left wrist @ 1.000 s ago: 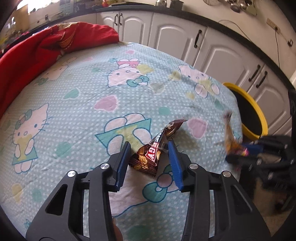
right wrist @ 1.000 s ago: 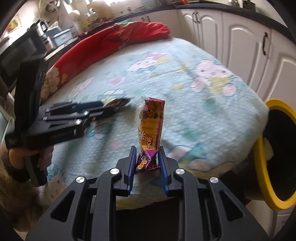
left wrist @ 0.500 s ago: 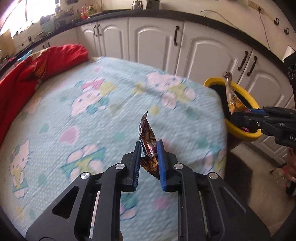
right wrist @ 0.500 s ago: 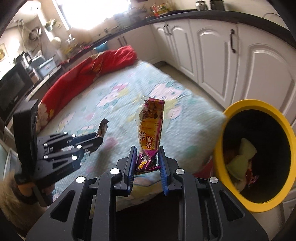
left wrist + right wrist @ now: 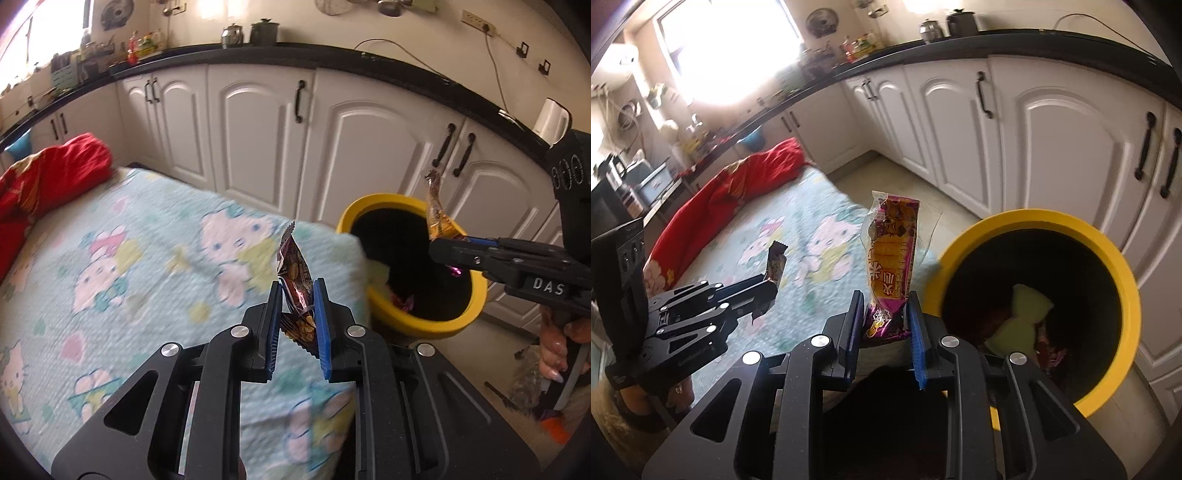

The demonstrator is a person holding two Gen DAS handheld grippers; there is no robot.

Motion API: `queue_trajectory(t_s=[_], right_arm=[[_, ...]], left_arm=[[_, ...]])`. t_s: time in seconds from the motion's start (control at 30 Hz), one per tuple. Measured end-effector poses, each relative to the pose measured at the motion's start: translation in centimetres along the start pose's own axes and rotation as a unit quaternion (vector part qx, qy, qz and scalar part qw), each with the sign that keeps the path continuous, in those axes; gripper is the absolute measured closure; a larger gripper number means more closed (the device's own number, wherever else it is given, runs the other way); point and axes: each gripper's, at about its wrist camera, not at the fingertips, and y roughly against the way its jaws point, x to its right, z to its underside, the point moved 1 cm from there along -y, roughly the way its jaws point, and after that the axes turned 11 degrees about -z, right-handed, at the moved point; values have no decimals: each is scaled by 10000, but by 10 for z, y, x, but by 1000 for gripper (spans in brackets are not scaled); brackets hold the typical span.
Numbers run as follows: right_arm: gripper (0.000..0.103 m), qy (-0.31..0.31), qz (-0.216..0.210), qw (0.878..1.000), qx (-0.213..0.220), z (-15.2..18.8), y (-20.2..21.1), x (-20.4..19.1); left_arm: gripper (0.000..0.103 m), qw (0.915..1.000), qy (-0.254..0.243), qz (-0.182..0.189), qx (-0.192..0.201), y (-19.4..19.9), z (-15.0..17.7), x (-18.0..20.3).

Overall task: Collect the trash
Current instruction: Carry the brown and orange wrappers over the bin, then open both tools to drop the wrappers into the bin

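Left gripper (image 5: 298, 295) clamped on brown snack wrapper (image 5: 293, 266); right gripper (image 5: 884, 314) clamped on orange-purple wrapper (image 5: 892, 254), near yellow bin (image 5: 1123, 280) rim, ready for drop.

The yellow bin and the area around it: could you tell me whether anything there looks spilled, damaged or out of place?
Nothing stands out. The yellow bin stands upright beside the bed, with trash already lying inside it. The left gripper holds a brown wrapper, the right gripper an orange-and-purple wrapper, neither dropped yet.
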Motion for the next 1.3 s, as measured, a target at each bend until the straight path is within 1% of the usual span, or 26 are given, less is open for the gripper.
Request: queue_trajectory(t_s=[0.3, 0.57, 0.87, 1.13, 1.3], right_arm=[[81, -289, 273, 9989, 256, -4, 21, 36], [81, -530, 493, 9969, 300, 1, 28, 67], [81, -825, 669, 9941, 229, 14, 27, 95], [80, -1026, 724, 9920, 80, 23, 16, 114], [80, -1134, 711, 9910, -43, 29, 9, 121]], left_arm=[[91, 9993, -129, 322, 135, -8, -21, 39], [91, 9982, -175, 565, 108, -22, -31, 67], [91, 9970, -262, 725, 40, -39, -38, 93], [91, 9960, -325, 824, -82, -57, -42, 112], [90, 9953, -283, 906, -195, -69, -45, 119]])
